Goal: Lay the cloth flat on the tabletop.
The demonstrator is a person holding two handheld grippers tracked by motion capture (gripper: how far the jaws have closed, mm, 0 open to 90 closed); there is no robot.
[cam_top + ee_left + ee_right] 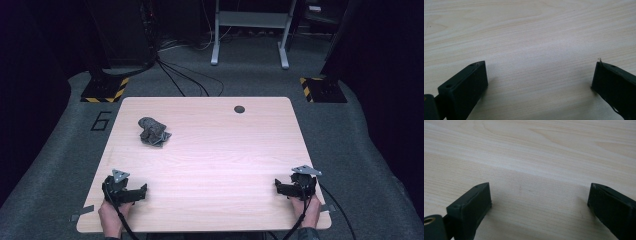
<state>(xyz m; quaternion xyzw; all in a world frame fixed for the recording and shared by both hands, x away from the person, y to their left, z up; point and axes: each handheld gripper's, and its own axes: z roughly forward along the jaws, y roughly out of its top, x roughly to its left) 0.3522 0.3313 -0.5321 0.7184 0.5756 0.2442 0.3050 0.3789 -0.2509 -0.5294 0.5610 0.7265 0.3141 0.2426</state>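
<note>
Both claws, left claw [131, 191] and right claw [288, 188], rest open and empty on the surface [220, 150]; approach the crumpled cloth [153, 132] low, pinching its bulk.

A lab: hazard-striped bases [105, 90], floor cables [185, 80], metal frame [250, 30].

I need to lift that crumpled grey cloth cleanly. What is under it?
The grey cloth lies bunched on the bare wooden table, far-left part. Whether anything lies under it cannot be seen; its folds cover that spot. Both grippers rest near the front edge, well apart from it.
</note>
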